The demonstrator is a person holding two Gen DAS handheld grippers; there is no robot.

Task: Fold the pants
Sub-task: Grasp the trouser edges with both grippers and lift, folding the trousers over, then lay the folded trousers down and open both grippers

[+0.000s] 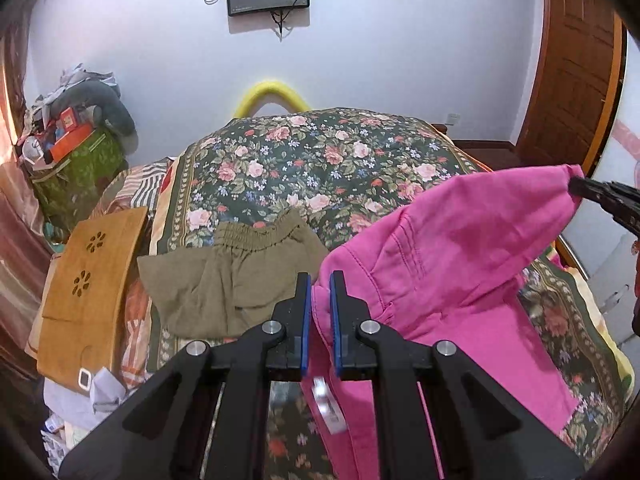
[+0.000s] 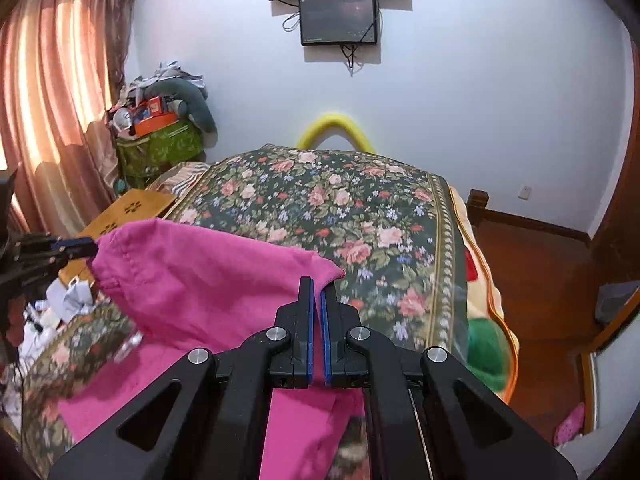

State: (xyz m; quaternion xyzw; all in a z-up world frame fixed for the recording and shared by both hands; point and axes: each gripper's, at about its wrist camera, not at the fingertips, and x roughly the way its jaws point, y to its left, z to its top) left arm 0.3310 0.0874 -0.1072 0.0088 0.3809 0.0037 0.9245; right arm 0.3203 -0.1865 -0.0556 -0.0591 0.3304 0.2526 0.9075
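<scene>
Over the floral bed [image 1: 320, 160], pink pants [image 1: 460, 248] stretched sideways, left tongs [image 1: 320, 280] and right tongs [image 2: 316, 284] clamping opposite corners.

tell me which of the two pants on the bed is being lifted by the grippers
The pink pants, pinched at opposite ends by the left gripper and right gripper. The olive pants lie flat, untouched.
</scene>
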